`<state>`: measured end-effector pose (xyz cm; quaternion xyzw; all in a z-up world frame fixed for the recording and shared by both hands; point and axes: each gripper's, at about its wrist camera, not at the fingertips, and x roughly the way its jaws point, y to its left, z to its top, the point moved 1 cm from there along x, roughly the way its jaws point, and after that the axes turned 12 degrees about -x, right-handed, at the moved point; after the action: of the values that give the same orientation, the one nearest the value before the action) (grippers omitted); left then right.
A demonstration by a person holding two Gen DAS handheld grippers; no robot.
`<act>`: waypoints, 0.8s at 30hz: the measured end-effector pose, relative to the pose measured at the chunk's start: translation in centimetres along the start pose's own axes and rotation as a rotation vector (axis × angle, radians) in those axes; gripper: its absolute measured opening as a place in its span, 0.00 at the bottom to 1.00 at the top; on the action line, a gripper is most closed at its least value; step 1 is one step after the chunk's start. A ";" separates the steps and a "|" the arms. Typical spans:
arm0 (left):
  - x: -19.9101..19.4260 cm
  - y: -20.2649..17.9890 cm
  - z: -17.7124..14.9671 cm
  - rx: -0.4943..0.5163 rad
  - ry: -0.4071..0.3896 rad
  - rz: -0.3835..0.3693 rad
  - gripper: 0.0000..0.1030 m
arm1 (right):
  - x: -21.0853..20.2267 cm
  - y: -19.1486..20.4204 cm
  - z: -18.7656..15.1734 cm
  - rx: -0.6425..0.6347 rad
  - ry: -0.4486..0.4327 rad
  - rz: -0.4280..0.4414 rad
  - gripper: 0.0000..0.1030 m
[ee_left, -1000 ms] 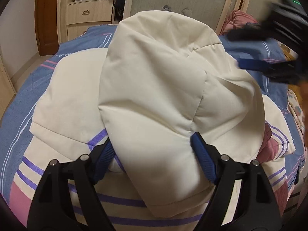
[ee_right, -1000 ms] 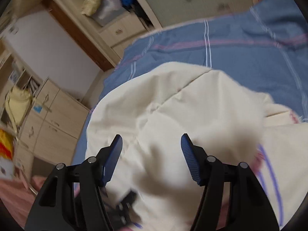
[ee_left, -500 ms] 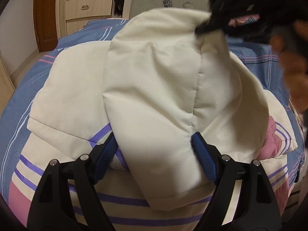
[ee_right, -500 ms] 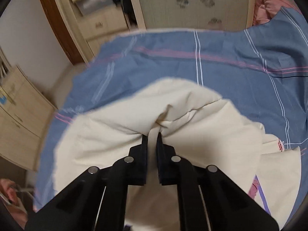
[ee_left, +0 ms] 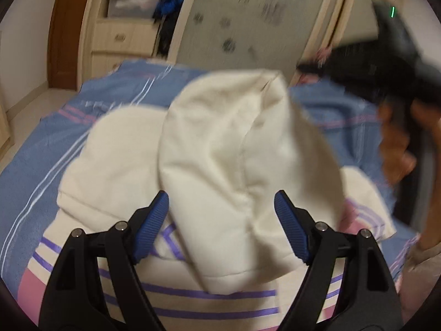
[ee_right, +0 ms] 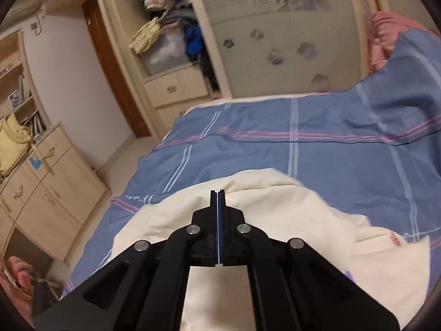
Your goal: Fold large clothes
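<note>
We see the bed under its blue striped cover, and the cream jacket lies across the near side of it, striped hem at the near edge. Its hood lies folded back over the body. Our left gripper hovers with fingers wide, straddling the hood. Our right gripper has its fingers pressed tight together with nothing between them, above the jacket.
</note>
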<state>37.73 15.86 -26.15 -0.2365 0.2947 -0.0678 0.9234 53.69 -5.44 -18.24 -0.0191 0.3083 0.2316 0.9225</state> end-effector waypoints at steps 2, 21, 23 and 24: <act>-0.7 -0.8 0.0 0.024 -0.030 -0.043 0.78 | -0.4 -2.1 -1.1 0.047 0.015 -0.016 0.00; 5.9 -1.5 -3.1 0.142 0.196 0.172 0.77 | 7.9 1.2 -3.0 -0.167 0.235 0.022 0.15; 6.0 -1.4 -3.2 0.139 0.200 0.172 0.77 | 11.0 1.8 -2.2 -0.181 0.270 -0.011 0.15; 6.0 -1.3 -3.1 0.135 0.200 0.171 0.77 | 12.9 2.4 -2.3 -0.196 0.297 -0.045 0.15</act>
<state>40.86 11.88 -30.83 -0.1398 0.3991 -0.0320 0.9056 60.45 1.68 -27.29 -0.1498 0.4165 0.2344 0.8656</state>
